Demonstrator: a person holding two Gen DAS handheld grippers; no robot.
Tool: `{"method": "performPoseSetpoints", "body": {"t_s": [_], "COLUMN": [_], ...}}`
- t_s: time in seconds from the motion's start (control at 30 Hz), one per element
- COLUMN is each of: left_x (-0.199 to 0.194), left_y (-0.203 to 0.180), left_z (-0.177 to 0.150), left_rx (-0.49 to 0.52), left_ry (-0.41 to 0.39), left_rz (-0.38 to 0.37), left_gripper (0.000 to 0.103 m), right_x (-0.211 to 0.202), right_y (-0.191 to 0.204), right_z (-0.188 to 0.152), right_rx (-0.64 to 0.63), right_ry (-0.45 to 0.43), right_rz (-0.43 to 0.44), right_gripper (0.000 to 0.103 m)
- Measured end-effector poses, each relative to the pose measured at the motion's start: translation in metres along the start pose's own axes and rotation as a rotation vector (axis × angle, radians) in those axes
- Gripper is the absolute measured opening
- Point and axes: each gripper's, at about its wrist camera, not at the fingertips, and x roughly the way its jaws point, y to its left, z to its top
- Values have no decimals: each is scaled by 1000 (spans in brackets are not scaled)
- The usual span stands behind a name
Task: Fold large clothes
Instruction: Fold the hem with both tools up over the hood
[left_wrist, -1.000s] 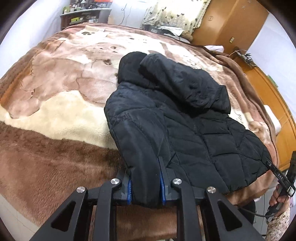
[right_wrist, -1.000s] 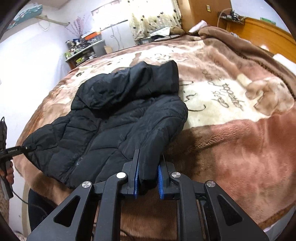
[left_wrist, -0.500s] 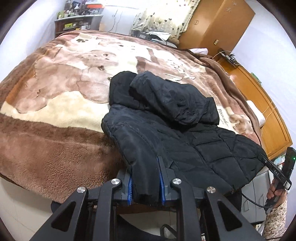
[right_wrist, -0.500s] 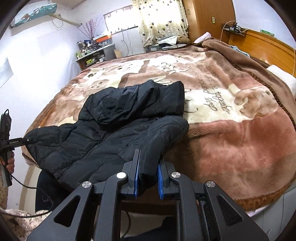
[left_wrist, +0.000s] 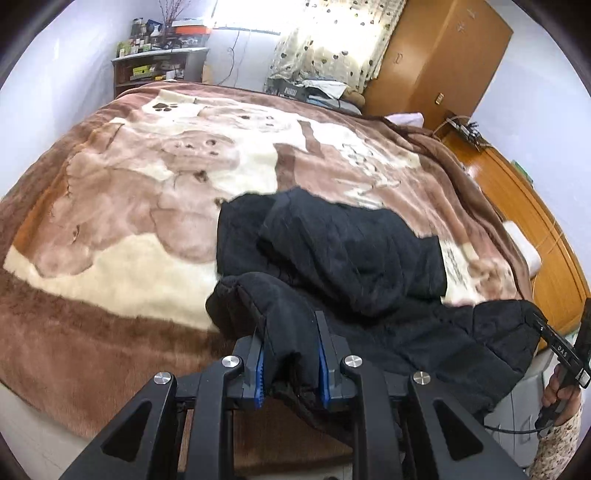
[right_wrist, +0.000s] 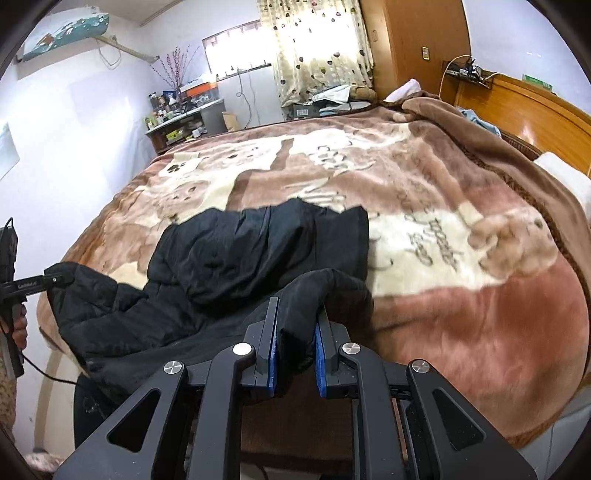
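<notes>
On the bed: black padded jacket (left_wrist: 354, 258) lies across the near half of the brown and cream blanket (left_wrist: 122, 192), its near hem raised off the cover and hanging past the bed's near edge.
Jacket, right wrist view: same jacket (right_wrist: 258, 251) fills the 9 o'clock to centre part of the frame, the hooded end farther up the blanket (right_wrist: 461, 229).
Left gripper (left_wrist: 290, 360): clenched on a thick fold of the jacket's hem at 6 o'clock, blue pads pressing on the fabric from both sides.
Right gripper (right_wrist: 295, 354): clamped on the other corner of the hem at 6 o'clock, black cloth bulging above the blue pads.
Other tool, left view: the right gripper's fingers show at 4 o'clock, biting the jacket's edge, with the person's hand (left_wrist: 554, 387) on its handle.
Other tool, right view: the left gripper's fingers show at 9 o'clock on the jacket's far corner, a hand (right_wrist: 18, 325) below them.
Shelf (left_wrist: 159, 70): at 11 o'clock past the bed, crowded with small boxes and bottles too small to tell apart.
Wardrobe (left_wrist: 443, 55): wooden, at 1 o'clock, doors closed.
Curtain (right_wrist: 317, 48): spotted, over the window at 12 o'clock.
Headboard (right_wrist: 524, 107): wooden, at 2 o'clock.
</notes>
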Motion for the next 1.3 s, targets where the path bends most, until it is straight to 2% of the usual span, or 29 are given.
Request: {"method": "performPoseSetpoints", "body": {"t_s": [0.37, 0.47, 0.57, 0.77, 1.1, 1.17, 1.23, 1.3], "left_x": [45, 65, 83, 130, 192, 197, 200, 197], "left_y": [9, 18, 20, 36, 49, 52, 58, 61], "left_z": [77, 95, 111, 148, 177, 181, 186, 191], "left_rx": [-67, -113, -116, -179, -208, -233, -261, -262], "left_ry": [14, 38, 46, 113, 189, 193, 185, 158], "left_rz": [38, 36, 57, 64, 96, 101, 99, 100], "left_gripper": [23, 23, 25, 28, 30, 35, 47, 54], "right_x": [53, 74, 96, 140, 217, 228, 234, 236], "right_y": [-18, -25, -31, -39, -63, -67, -73, -80], "right_z": [73, 90, 107, 137, 164, 167, 169, 170], "right_rx": [34, 73, 95, 113, 191, 214, 251, 300], "right_ry": [43, 71, 101, 165, 313, 342, 364, 375], "right_rz": [-34, -20, -20, -19, -21, -17, -10, 4], "right_gripper": [16, 16, 16, 16, 17, 18, 19, 21]}}
